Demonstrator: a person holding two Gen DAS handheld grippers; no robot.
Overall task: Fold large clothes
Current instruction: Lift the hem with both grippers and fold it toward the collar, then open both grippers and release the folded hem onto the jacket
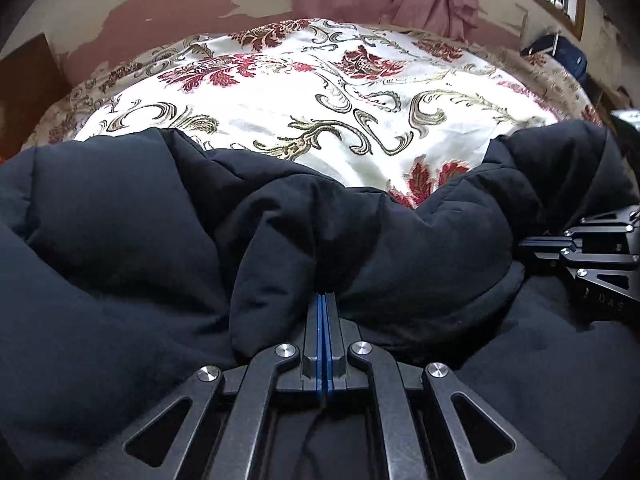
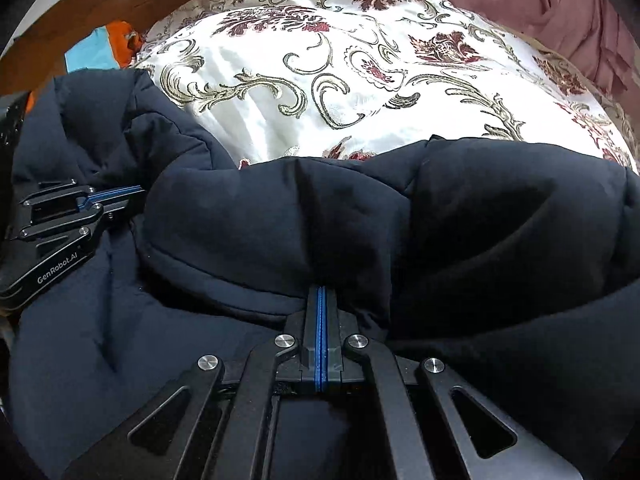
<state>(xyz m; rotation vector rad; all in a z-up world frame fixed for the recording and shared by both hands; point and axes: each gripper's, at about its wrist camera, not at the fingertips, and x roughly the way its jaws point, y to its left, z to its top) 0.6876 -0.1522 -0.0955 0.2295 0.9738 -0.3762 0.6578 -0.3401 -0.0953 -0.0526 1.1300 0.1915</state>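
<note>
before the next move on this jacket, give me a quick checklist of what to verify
1. Left tool closed on a fold of the dark puffer jacket: ok.
2. Right tool closed on the jacket's edge: ok.
3. Both tools apart from each other, not tangled: ok.
4. Floral bedspread ahead free of other items where the fold would land: ok.
5. Whether each grip holds one layer or several: cannot tell.
6. Jacket's lower part behind the tools lying flat: cannot tell.
</note>
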